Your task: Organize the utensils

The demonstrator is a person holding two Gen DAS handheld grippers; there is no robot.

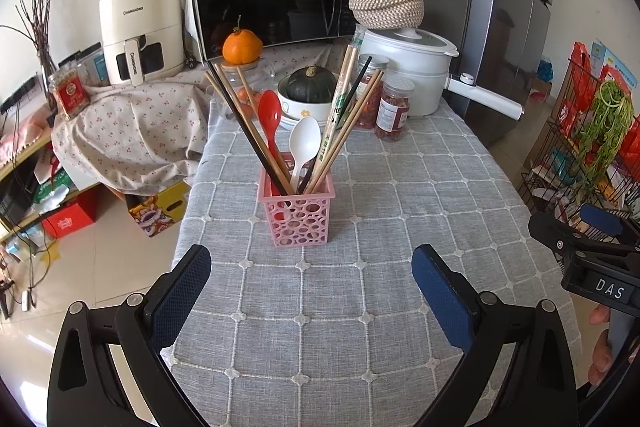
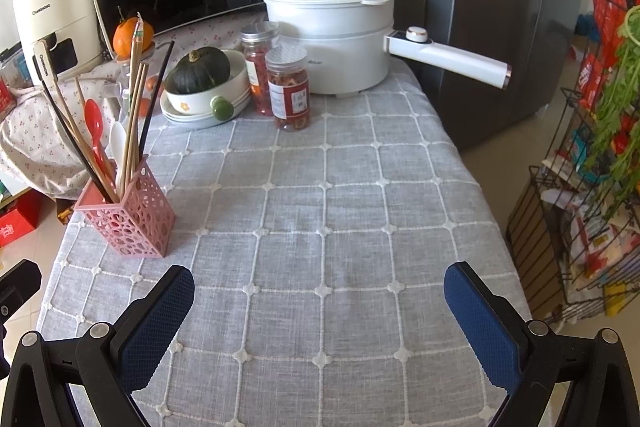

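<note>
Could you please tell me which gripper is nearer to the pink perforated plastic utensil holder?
Left. The left gripper faces the pink perforated plastic utensil holder directly; the right gripper sits off to the holder's right.

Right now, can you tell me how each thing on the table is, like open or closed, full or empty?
Left tool: open, empty.
Right tool: open, empty.
Pink holder: upright, holding chopsticks and spoons.
White pot: lid on, woven basket on top.
Two jars: lids on, upright.
Microwave: door shut.
</note>
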